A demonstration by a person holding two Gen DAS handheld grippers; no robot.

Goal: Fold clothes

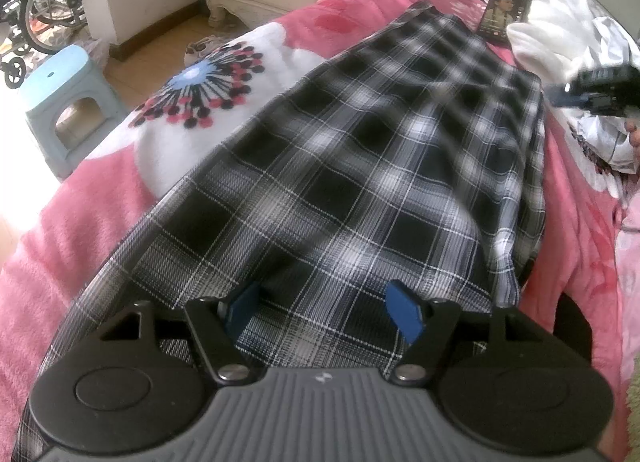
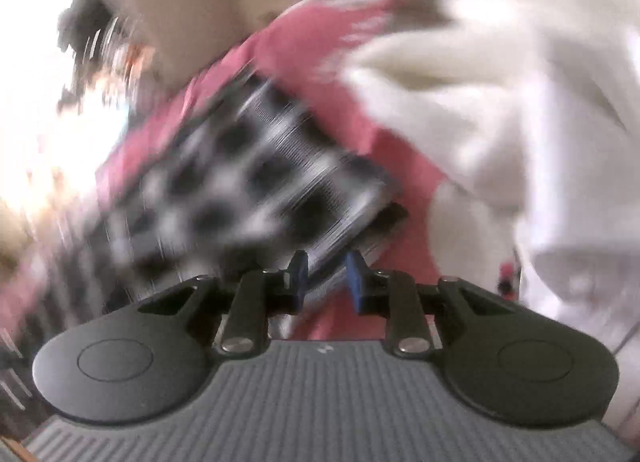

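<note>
1. Two garments on view. Plaid skirt (image 1: 360,166): black, white and grey check, spread long and flat on the pink blanket (image 1: 80,230) of the bed, running from 6 o'clock up to 1 o'clock in the left wrist view. White clothing (image 1: 560,30): heaped loosely at 2 o'clock, beside a phone (image 1: 505,14).
2. Progress, as judged: the skirt looks smoothed, with its right edge doubled over in layers; a crosswise fold appears still to come. The white heap looks unfolded. Early to middle stage.
3. Left gripper (image 1: 324,310): fingers stand wide apart, low over the near end of the skirt; cloth lies between and under them, but no pinch is visible.
4. Right gripper (image 2: 327,280): fingers narrow, a small gap showing. The heavily blurred view places a layered corner of the skirt at 12 o'clock just past the tips; whether cloth is caught between them cannot be told.
5. Blue stool (image 1: 68,102): on the floor at 9 o'clock, well apart.
</note>
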